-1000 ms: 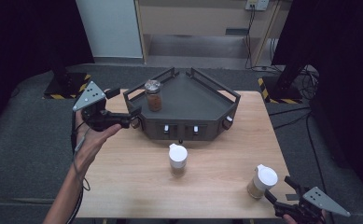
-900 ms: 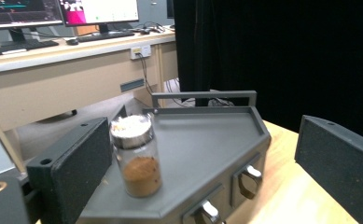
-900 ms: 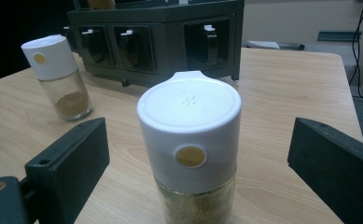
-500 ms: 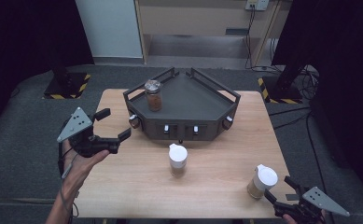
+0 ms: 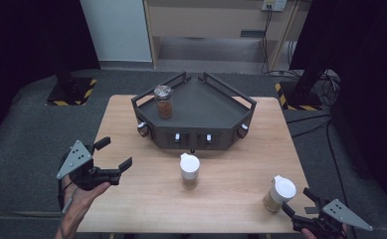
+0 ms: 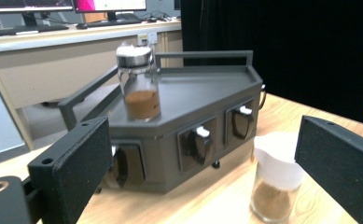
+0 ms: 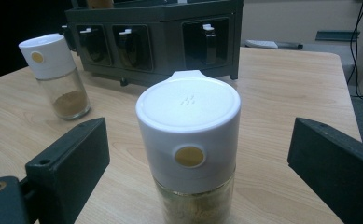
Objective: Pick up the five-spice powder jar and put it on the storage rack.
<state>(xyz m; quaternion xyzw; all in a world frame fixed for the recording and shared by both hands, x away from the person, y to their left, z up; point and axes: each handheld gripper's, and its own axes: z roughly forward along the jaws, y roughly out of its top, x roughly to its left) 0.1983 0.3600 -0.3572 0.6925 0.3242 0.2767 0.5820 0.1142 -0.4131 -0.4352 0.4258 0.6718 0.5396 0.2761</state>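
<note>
Your left tool [image 5: 112, 154] is at the lower left of the high view, by the left edge of the desk [image 5: 231, 199]. Its jaws are spread wide and hold nothing. In the left tool's view they point toward the dark corner rack [image 6: 202, 116] and a white-capped jar [image 6: 275, 186] at the lower right.

Your right tool [image 5: 300, 201] is at the lower right of the high view. Its jaws are spread too, one on each side of a white-capped spice jar [image 7: 188, 140], not touching it. That jar stands upright on the desk, near the lower right corner.

The other white-capped jar [image 5: 189, 170] stands upright in the middle of the desk, just below the rack. A jar of brown powder with a silver lid [image 5: 163, 101] stands on top of the rack, at its left side.
</note>
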